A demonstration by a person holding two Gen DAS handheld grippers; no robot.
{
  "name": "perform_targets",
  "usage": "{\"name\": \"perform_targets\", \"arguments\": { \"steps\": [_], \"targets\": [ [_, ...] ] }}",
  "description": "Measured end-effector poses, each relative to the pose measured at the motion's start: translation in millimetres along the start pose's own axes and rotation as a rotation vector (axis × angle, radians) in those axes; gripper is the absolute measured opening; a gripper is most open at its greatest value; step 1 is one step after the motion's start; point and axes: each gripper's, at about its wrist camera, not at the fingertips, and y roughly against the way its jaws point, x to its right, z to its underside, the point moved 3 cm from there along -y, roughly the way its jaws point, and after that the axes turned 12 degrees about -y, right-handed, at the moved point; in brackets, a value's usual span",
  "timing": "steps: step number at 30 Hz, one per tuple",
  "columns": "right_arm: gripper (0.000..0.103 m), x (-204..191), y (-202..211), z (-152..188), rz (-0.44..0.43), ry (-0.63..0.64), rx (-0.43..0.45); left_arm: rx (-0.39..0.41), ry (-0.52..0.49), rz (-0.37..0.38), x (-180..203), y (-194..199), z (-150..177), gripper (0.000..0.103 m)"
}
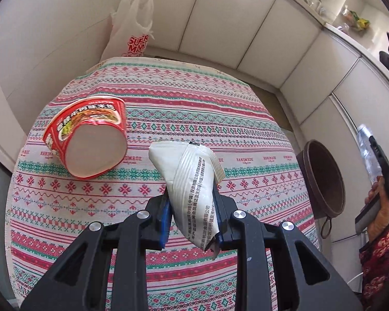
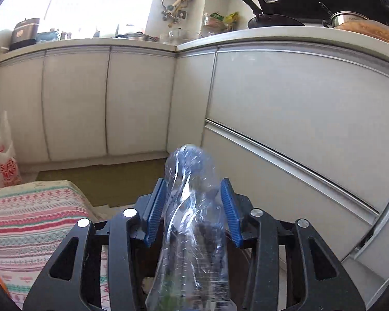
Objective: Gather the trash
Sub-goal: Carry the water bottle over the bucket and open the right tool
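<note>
The white snack wrapper [image 1: 194, 189] is pinched in the left gripper [image 1: 192, 202], its long axis running up and out past the blue fingers [image 1: 166, 215], over the patterned desk [image 1: 220, 119]. Black Chinese print runs along the wrapper. The right gripper [image 2: 193, 207] carries a crushed clear plastic bottle [image 2: 192, 223] lengthwise, the fingers narrowed against its sides. A red instant-noodle cup [image 1: 88, 137] lies tipped on the desk, left of the wrapper and nearer the left hand. The brown bin [image 1: 324, 178] stands off the desk's right edge, closer to the right hand [image 1: 378, 207]. A white bag [image 1: 132, 28] beyond the desk reads "SUPER"; the cloth reads "HANDMADE".
</note>
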Motion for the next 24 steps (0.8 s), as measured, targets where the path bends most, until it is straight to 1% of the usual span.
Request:
{"name": "perform_targets", "arguments": {
  "steps": [3, 5, 7, 8, 10, 11, 13, 14, 15, 16, 19, 20, 22, 24],
  "targets": [
    [0.039, 0.7, -11.3, 13.1, 0.019, 0.030, -0.027, -0.005, -0.009, -0.001, 5.5, -5.5, 0.3, 0.026],
    [0.040, 3.0, -13.3, 11.9, 0.019, 0.021, -0.034, 0.001, -0.015, -0.002, 7.5, -6.8, 0.1, 0.026],
    [0.047, 5.8, -9.6, 6.1, 0.020, 0.000, -0.021, 0.019, -0.017, 0.004, 10.8, -5.2, -0.5, 0.026],
    [0.049, 7.2, -4.7, 4.4, 0.021, -0.010, -0.012, 0.032, -0.016, 0.010, 13.4, -4.0, -1.4, 0.026],
    [0.059, 14.9, 4.7, -6.4, 0.026, -0.047, 0.015, 0.066, -0.016, 0.037, 21.4, -0.3, -4.7, 0.026],
    [0.062, 21.5, 10.9, -11.6, 0.032, -0.065, 0.027, 0.092, -0.028, 0.045, 27.8, 3.1, -7.9, 0.026],
    [0.077, 31.5, 25.4, -21.4, 0.041, -0.111, 0.047, 0.149, -0.053, 0.057, 43.5, 12.0, -16.8, 0.026],
    [0.082, 39.1, 32.5, -27.4, 0.057, -0.139, 0.057, 0.184, -0.065, 0.077, 55.7, 18.1, -23.5, 0.026],
    [0.094, 48.6, 39.8, -33.0, 0.079, -0.169, 0.068, 0.216, -0.078, 0.095, 68.3, 23.4, -30.5, 0.026],
    [0.096, 58.3, 47.8, -39.2, 0.096, -0.202, 0.075, 0.241, -0.088, 0.114, 81.0, 26.9, -38.0, 0.026],
    [0.096, 89.5, 62.4, -50.0, 0.145, -0.275, 0.026, 0.301, -0.120, 0.216, 134.5, 34.1, -68.1, 0.026],
    [0.096, 101.9, 65.4, -50.3, 0.165, -0.311, 0.009, 0.316, -0.144, 0.250, 157.9, 35.3, -78.8, 0.026],
    [0.096, 132.0, 68.6, -43.5, 0.211, -0.403, -0.027, 0.344, -0.204, 0.300, 203.4, 36.7, -96.9, 0.026],
    [0.096, 154.5, 64.9, -39.5, 0.243, -0.466, -0.063, 0.359, -0.251, 0.334, 241.2, 34.0, -109.7, 0.026]
  ]
}}
